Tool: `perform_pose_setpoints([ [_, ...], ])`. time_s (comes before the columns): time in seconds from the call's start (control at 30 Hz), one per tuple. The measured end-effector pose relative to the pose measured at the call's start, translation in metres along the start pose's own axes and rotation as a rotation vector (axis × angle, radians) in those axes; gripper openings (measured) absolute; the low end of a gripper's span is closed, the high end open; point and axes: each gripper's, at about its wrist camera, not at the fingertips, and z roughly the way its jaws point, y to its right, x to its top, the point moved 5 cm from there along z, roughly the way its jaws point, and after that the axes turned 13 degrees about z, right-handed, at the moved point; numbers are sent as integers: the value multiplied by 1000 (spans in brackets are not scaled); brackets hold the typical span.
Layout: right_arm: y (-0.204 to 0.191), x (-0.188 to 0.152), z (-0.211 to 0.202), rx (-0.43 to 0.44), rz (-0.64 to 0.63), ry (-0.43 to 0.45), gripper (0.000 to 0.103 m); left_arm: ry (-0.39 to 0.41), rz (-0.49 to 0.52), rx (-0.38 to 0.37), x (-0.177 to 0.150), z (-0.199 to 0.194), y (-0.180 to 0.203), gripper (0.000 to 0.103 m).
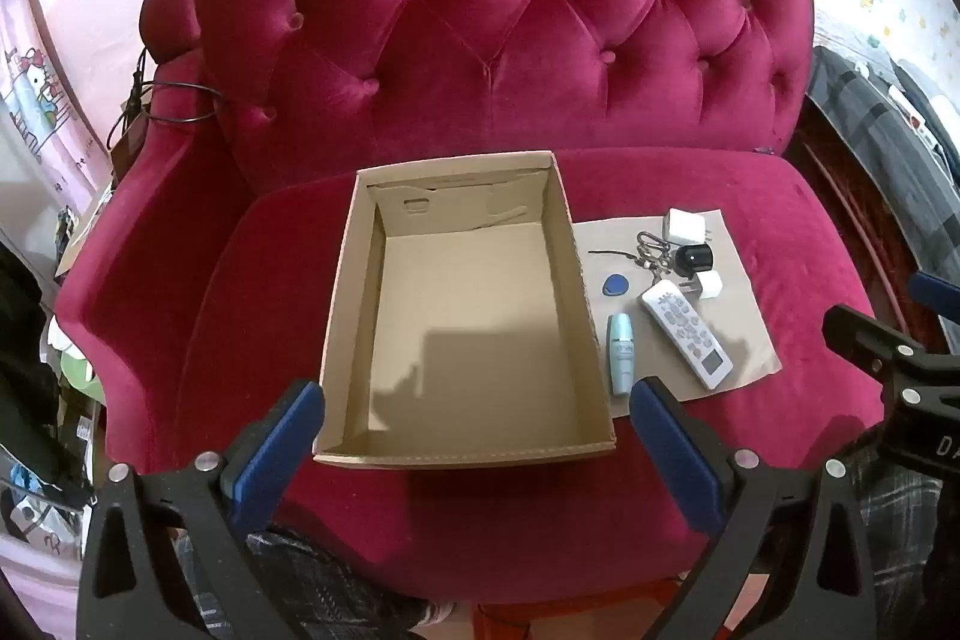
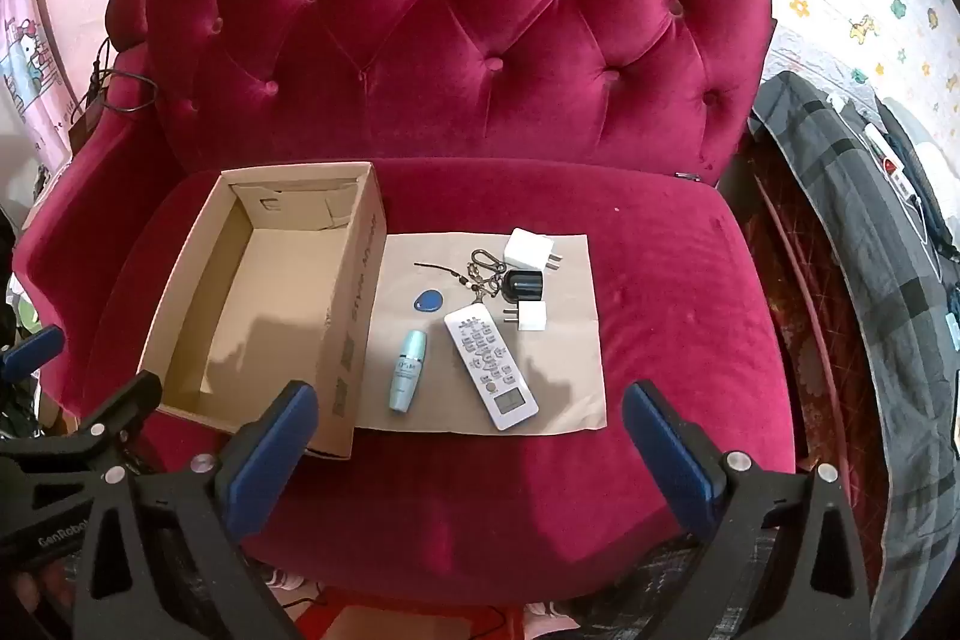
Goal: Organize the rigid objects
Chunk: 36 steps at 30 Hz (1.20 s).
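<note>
An empty open cardboard box (image 1: 462, 436) (image 2: 348, 340) sits on the red sofa seat. To its right, a brown paper sheet (image 2: 570, 400) (image 1: 744, 340) holds a white remote (image 2: 489, 367) (image 1: 687, 331), a light-blue bottle (image 2: 408, 370) (image 1: 621, 352), a blue key fob (image 2: 427, 302) (image 1: 615, 286), a key ring (image 2: 483, 271) (image 1: 651, 250), a black adapter (image 2: 523, 285) (image 1: 693, 257) and two white chargers (image 2: 528, 247) (image 2: 531, 316). My left gripper (image 1: 477, 400) is open, over the box's near edge. My right gripper (image 2: 468, 403) is open, just before the sheet.
The red velvet tufted sofa (image 1: 510, 40) fills both views. A black cable (image 1: 174, 100) lies on its left arm. A grey plaid cloth (image 2: 870, 250) with small items lies to the right. Clutter stands at the far left.
</note>
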Motion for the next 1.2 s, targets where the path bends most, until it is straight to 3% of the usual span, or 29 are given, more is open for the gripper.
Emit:
perform_pose_setpoints([
  [1.2, -1, 3, -1, -6, -5, 10, 103, 9, 2, 17, 3, -3, -6, 103],
])
